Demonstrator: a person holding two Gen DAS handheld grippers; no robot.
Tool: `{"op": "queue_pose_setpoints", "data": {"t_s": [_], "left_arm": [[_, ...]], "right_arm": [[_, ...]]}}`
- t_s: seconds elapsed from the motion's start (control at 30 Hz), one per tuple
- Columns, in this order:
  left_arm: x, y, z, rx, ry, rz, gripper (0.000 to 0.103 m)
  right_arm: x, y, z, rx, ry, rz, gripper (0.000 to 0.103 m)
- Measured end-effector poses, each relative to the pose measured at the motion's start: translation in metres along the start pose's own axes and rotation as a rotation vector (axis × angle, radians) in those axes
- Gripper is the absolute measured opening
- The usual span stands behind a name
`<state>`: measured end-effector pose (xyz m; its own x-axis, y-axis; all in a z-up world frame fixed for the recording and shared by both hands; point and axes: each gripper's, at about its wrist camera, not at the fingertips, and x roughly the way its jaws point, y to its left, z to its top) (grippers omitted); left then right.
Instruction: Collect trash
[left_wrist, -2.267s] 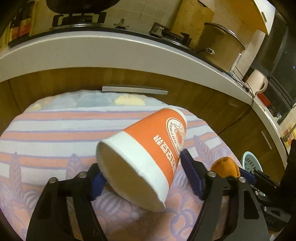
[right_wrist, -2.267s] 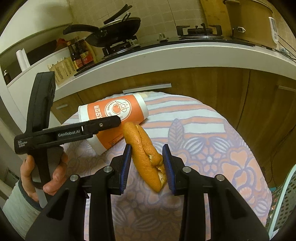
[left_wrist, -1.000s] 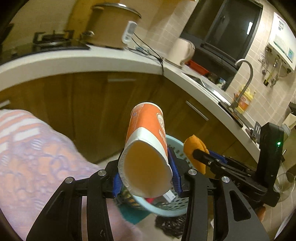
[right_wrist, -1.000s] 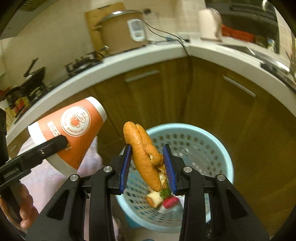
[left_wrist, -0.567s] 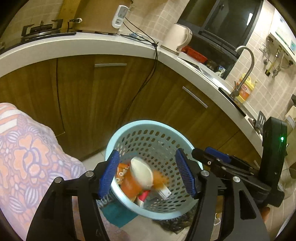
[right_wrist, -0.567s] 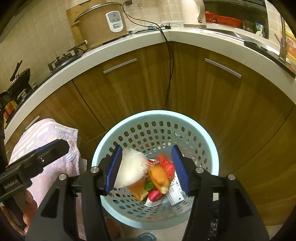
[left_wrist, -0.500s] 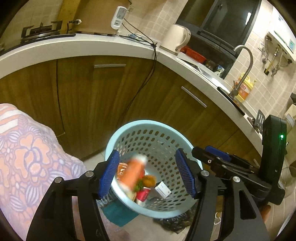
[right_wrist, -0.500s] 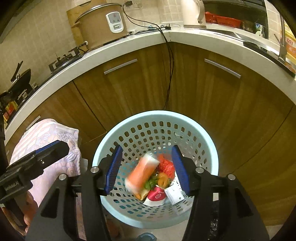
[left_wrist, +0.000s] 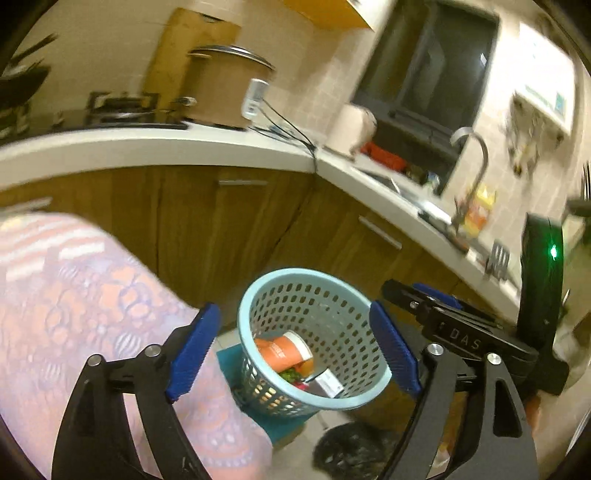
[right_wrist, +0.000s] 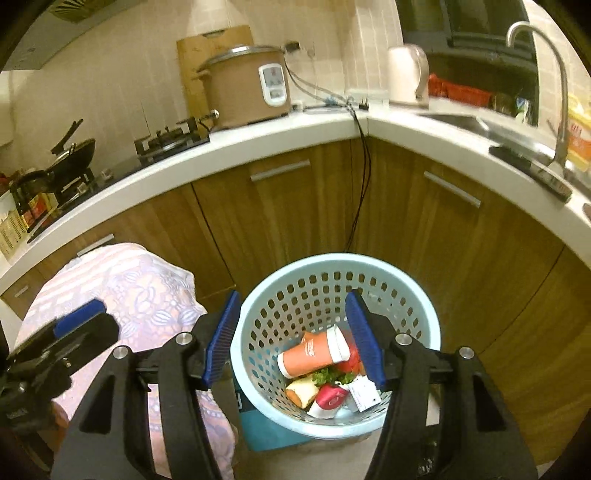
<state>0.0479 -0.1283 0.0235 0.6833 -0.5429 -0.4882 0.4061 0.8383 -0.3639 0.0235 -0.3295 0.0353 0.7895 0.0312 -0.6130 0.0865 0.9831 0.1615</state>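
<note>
A light blue perforated trash basket (right_wrist: 413, 295) stands on the floor by the cabinets; it also shows in the left wrist view (left_wrist: 255, 295). The orange paper cup (right_wrist: 310, 352) lies on its side inside, on other trash; it also shows in the left wrist view (left_wrist: 280, 349). My right gripper (right_wrist: 293, 338) is open and empty above the basket. My left gripper (left_wrist: 293, 347) is open and empty, above and left of the basket. The right gripper also shows at the right of the left wrist view (left_wrist: 443, 314).
A table with a pink floral cloth (right_wrist: 140, 291) is left of the basket. Wooden cabinets (right_wrist: 295, 221) under a white counter (right_wrist: 258, 140) curve behind it. A rice cooker (right_wrist: 247, 88), kettle (right_wrist: 406, 74) and sink tap (right_wrist: 554, 74) stand on the counter. A dark bag (left_wrist: 347, 450) lies on the floor.
Both grippers carried the cup and the orange peel from the table to the basket and opened. The cup and peel fell in, and both grippers have pulled back from the basket.
</note>
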Motion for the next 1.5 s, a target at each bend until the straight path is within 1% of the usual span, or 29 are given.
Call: {"op": "queue_pose_setpoints", "data": {"t_s": [0.03,0.07,0.1,0.17,0.23,0.3,0.43,0.53,0.6,0.83,1.13,1.5], "left_arm": [[-0.003,0.004,-0.002,-0.014,-0.016,0.019,0.083],[-0.007,0.007,-0.006,-0.014,-0.033,0.068,0.083],[-0.009,0.009,-0.008,-0.001,-0.047,0.116,0.083],[-0.013,0.009,-0.012,0.038,-0.076,0.185,0.083],[-0.017,0.01,-0.014,0.071,-0.102,0.241,0.083],[-0.021,0.011,-0.014,0.086,-0.115,0.259,0.084],[-0.026,0.012,-0.013,0.082,-0.125,0.261,0.086],[-0.027,0.013,-0.013,0.08,-0.126,0.299,0.086],[-0.026,0.014,-0.013,0.074,-0.123,0.296,0.086],[-0.027,0.012,-0.016,0.078,-0.127,0.296,0.086],[-0.027,0.014,-0.018,0.057,-0.128,0.3,0.087],[-0.027,0.017,-0.018,0.056,-0.122,0.301,0.087]], "right_arm": [[-0.005,0.003,-0.003,-0.002,-0.016,-0.009,0.056],[-0.008,0.005,-0.005,-0.001,-0.025,-0.016,0.056],[-0.011,0.007,-0.008,-0.002,-0.038,-0.027,0.056],[-0.016,0.012,-0.013,-0.004,-0.055,-0.045,0.056],[-0.018,0.017,-0.019,-0.002,-0.067,-0.053,0.056],[-0.018,0.021,-0.023,0.0,-0.074,-0.057,0.056],[-0.017,0.034,-0.026,-0.024,-0.089,-0.082,0.056],[-0.017,0.041,-0.028,-0.051,-0.098,-0.101,0.056],[-0.016,0.046,-0.029,-0.071,-0.104,-0.109,0.056],[-0.015,0.052,-0.033,-0.089,-0.11,-0.108,0.056],[-0.015,0.052,-0.034,-0.083,-0.106,-0.099,0.056],[-0.016,0.055,-0.034,-0.084,-0.106,-0.1,0.056]]}}
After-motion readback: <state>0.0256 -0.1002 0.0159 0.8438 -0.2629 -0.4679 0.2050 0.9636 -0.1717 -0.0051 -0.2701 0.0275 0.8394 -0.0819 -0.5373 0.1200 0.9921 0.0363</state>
